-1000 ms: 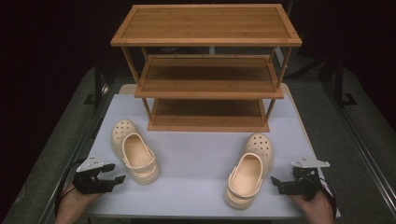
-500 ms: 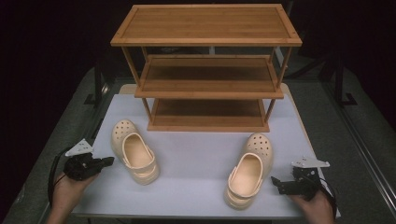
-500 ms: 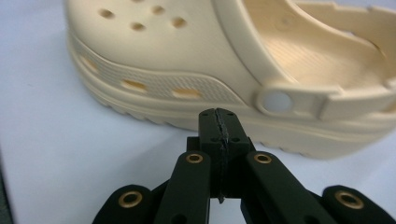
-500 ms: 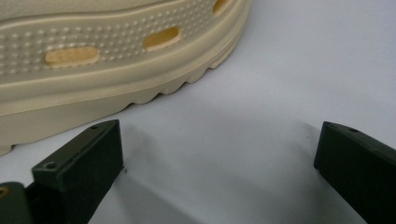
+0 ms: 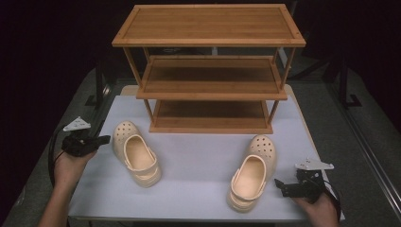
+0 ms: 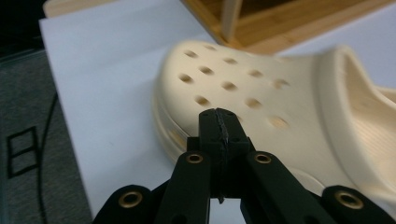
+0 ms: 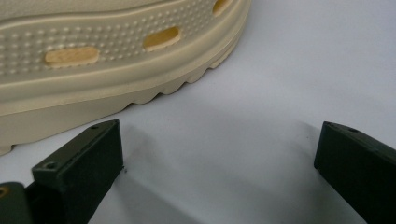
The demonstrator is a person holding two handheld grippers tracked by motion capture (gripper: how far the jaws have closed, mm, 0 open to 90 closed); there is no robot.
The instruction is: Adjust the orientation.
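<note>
Cream foam, blurred along the heel rim of the left clog (image 6: 261, 88) in the left gripper view; cut off at the right edge there. Black jaws of the left gripper (image 6: 218, 122) pressed flat together, nothing between them, tips just short of the perforated toe. Seen from the high view: left gripper (image 5: 100, 140) at the table's left edge, pointing rightward at the toe of the left clog (image 5: 135, 153), close beside it but apart. Left hand (image 5: 68, 165) wrapped under the gripper body, forearm rising from the bottom edge.

Right clog (image 7: 107, 51) cropped at the top and left in the right gripper view, just ribbed sole and side vents visible. Right gripper (image 7: 219, 154) spread wide, jaws low over bare white table (image 7: 280, 70), gripping nothing, sole just beyond the left jaw. From above: right gripper (image 5: 280, 185) beside the heel of the right clog (image 5: 253, 172), right hand (image 5: 318, 205) partly cut by the bottom edge.

Wooden rack (image 5: 210, 71) behind both clogs, lower shelves dim.
</note>
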